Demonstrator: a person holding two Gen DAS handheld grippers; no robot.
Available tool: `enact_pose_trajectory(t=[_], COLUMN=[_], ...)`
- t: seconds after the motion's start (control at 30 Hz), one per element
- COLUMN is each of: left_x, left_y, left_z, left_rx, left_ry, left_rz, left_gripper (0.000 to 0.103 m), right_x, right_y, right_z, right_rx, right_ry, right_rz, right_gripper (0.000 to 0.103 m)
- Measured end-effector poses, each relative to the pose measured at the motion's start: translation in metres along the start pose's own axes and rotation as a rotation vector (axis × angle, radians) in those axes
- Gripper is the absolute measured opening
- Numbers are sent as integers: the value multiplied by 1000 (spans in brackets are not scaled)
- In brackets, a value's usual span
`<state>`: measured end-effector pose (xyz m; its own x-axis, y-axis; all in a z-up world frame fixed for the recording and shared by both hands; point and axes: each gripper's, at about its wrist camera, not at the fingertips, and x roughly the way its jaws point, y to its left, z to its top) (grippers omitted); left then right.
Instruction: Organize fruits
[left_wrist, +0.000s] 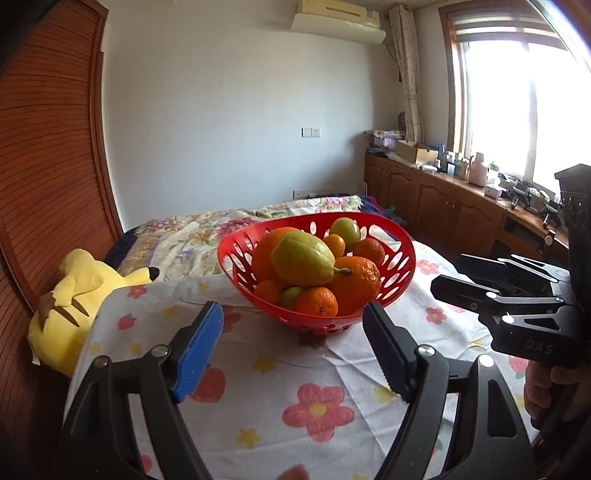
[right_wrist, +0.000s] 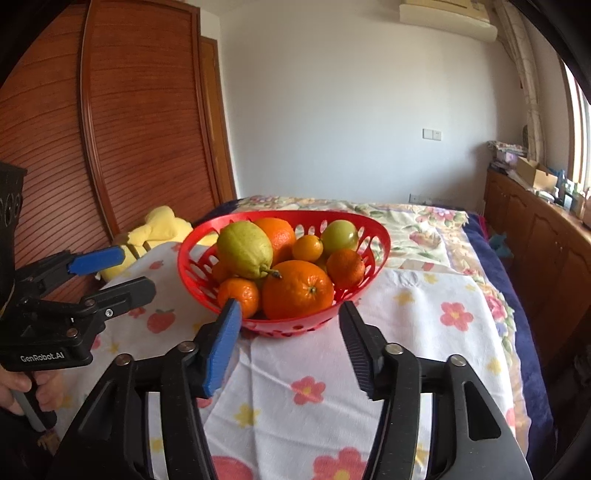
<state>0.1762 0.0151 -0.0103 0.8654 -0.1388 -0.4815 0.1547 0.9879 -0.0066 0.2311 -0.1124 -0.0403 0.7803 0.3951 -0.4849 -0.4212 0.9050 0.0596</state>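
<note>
Red plastic basket sits on the flower-print cloth over the bed, heaped with oranges, tangerines and a yellow-green pear. We note the left gripper and right gripper both parted and empty, just short of the basket. A yellow plush toy lies beside the cloth.

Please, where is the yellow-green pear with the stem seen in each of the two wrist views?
Left wrist view: the pear lies on top of the fruit pile, centre of picture, stem pointing right.
Right wrist view: the pear sits left of centre, at the upper left of the pile, stem pointing right and down.
Shared landmark: the red basket that holds it, on the flowered cloth.
</note>
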Motion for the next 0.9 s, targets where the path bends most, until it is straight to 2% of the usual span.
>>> enact_pose_trajectory(t=[0.13, 0.2, 0.33, 0.4, 0.57, 0.9], left_x=[-19, -29, -50, -60, -82, -112], left_y=[4, 5, 4, 4, 4, -4], left_z=[-2, -2, 1, 2, 5, 7], left_rx=[-16, -15, -17, -15, -24, -20], left_ry=[-32, -50, -98, -111, -142, -158], left_rz=[10, 12, 18, 24, 41, 41], left_gripper=[82, 93, 95, 99, 99, 99], right_x=[-18, -26, -44, -54, -77, -114], right_y=[10, 13, 19, 22, 26, 36], right_z=[-2, -1, 0, 1, 3, 5], right_rx=[-3, -2, 1, 0, 9, 18], right_ry=[-31, -47, -79, -99, -149, -223], right_rz=[-12, -16, -18, -26, -52, -125], right_gripper=[65, 67, 70, 74, 86, 94])
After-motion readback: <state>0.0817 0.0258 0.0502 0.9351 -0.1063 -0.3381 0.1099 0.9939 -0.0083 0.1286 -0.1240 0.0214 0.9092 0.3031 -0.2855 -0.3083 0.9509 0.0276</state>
